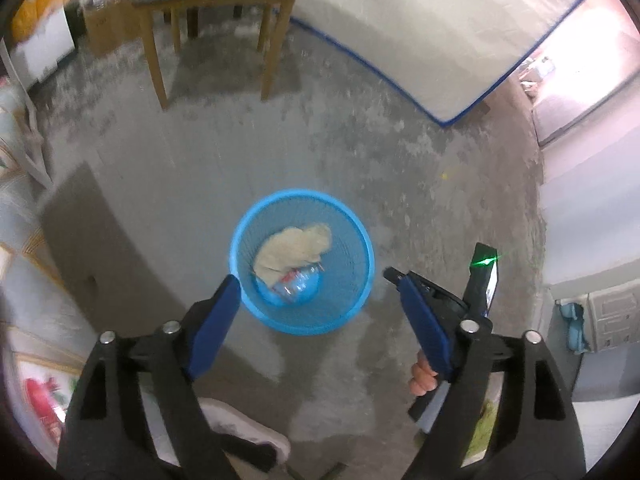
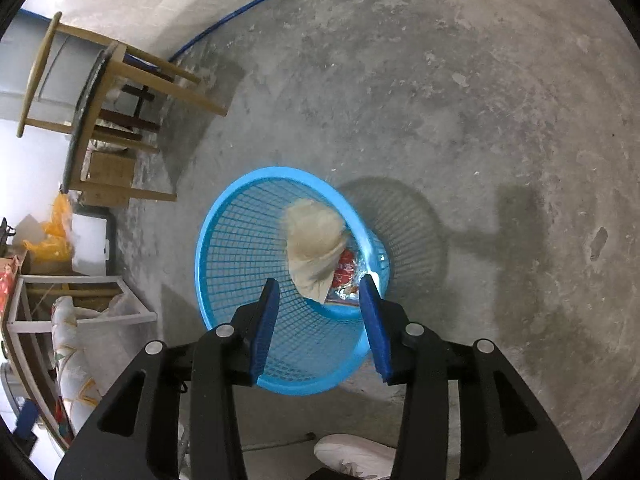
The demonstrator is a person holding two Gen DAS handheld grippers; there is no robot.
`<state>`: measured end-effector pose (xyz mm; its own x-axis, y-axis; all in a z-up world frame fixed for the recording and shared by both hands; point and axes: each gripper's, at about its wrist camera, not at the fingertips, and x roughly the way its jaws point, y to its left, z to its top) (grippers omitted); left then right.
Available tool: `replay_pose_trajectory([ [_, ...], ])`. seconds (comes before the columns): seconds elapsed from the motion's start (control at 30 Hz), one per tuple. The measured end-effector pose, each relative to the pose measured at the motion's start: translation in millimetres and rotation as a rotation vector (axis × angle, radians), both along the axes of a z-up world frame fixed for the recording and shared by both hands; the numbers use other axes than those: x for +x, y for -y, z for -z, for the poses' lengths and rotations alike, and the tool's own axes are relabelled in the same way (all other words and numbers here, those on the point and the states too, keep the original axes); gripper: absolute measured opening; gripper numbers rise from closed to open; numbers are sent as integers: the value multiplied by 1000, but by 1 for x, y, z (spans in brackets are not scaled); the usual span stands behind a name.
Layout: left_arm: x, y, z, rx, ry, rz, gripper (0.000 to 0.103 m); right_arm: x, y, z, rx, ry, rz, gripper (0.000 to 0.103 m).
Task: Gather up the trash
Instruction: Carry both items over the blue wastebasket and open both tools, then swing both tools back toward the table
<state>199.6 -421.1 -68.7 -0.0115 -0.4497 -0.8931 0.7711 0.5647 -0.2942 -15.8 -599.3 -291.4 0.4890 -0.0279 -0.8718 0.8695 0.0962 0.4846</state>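
Note:
A blue mesh basket [image 1: 240,240] [image 2: 208,240] stands on the concrete floor. Inside it a crumpled beige paper [image 1: 296,246] [image 2: 316,240] lies over a plastic bottle with a red label [image 1: 298,282] [image 2: 346,268]. My left gripper [image 1: 316,280] hangs above the basket's near rim, open wide, with nothing between its blue pads. Over the basket's mouth my right gripper [image 2: 319,282] is open; the paper shows beyond its tips and touches neither pad. In the left wrist view the right gripper's black body [image 1: 480,276] sits just right of the basket, with a hand [image 1: 422,376] under it.
A wooden chair [image 1: 216,8] [image 2: 120,92] stands beyond the basket, beside a white mattress with blue edging [image 1: 420,32]. A cardboard box [image 2: 110,178], an orange bag [image 2: 56,232] and a white frame [image 2: 80,304] crowd one side. A white shoe [image 2: 352,454] is at the near edge.

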Motion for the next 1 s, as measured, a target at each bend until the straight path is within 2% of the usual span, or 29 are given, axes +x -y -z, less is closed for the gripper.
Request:
replay_pose_trajectory([
  [0.13, -12, -38, -41, -60, 77, 16, 83, -20, -9, -18, -21, 16, -5, 42],
  [0.23, -21, -66, -63, -95, 106, 15, 85, -32, -20, -42, -53, 13, -38, 47],
  [0.3, -30, -90, -76, -128, 121, 4, 87, -37, -30, -59, -99, 0, -68, 59],
  [0.33, -35, -103, -81, -141, 129, -5, 89, -39, -38, -74, -143, -26, -94, 62],
  [0.4, -46, -133, -90, -168, 150, -35, 90, -39, -52, -98, -228, -77, -131, 78],
  [0.5, -58, -175, -97, -200, 149, -68, 93, -35, -75, -135, -354, -122, -178, 93],
  [0.63, -67, -235, -105, -265, 126, -141, 94, -14, -108, -181, -502, -127, -280, 97],
  [0.8, -77, -301, -115, -326, 174, -238, 94, 22, -152, -220, -615, -174, -408, 96],
  [1.0, -84, -391, -122, -393, 220, -399, 94, 59, -224, -264, -765, -81, -613, 96],
])
